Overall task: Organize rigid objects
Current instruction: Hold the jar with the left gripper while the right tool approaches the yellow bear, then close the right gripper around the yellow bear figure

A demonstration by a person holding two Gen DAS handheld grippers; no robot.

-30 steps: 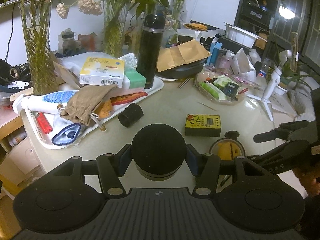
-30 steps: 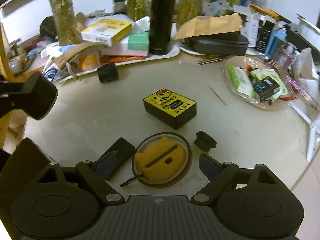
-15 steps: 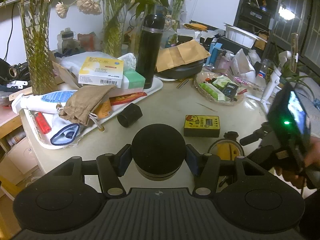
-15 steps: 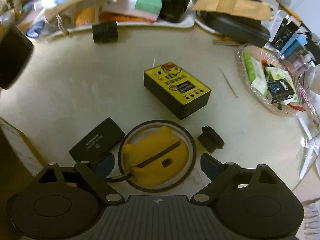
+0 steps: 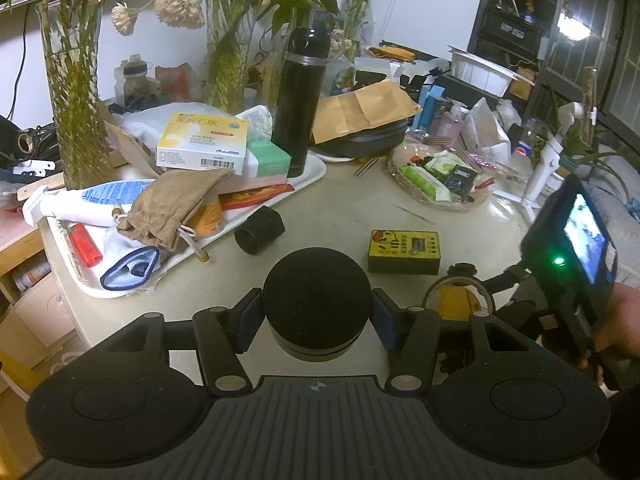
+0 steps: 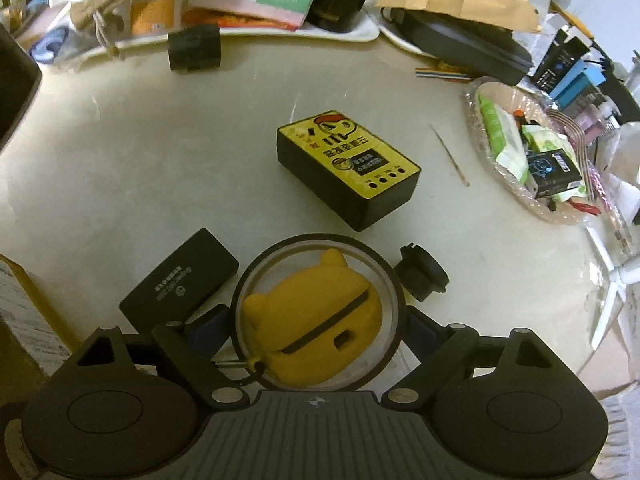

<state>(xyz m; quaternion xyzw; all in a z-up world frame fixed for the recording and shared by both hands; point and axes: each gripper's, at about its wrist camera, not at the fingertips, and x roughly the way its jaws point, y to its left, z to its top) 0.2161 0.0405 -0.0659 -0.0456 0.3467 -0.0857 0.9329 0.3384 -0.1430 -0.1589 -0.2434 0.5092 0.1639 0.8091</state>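
1. The round black puck [image 5: 316, 300] sits clamped between the blue pads [image 5: 249, 320] of the left gripper [image 5: 316, 322], held above the pale table [image 5: 340, 208].
2. The clear ring [image 6: 320, 312] with a yellow case [image 6: 316, 332] inside lies on the table between the fingers of the right gripper [image 6: 316, 332], whose jaws are closing from wide (whether the pads touch the ring cannot be told).
3. Just left of the ring lies a flat black box [image 6: 180, 284]; just right, a small black knob [image 6: 424, 276].
4. Beyond stands a yellow-topped black box [image 6: 348, 168], apart from the ring.
5. Farther off, a short black cylinder [image 6: 195, 48] lies near the white tray [image 5: 312, 174].
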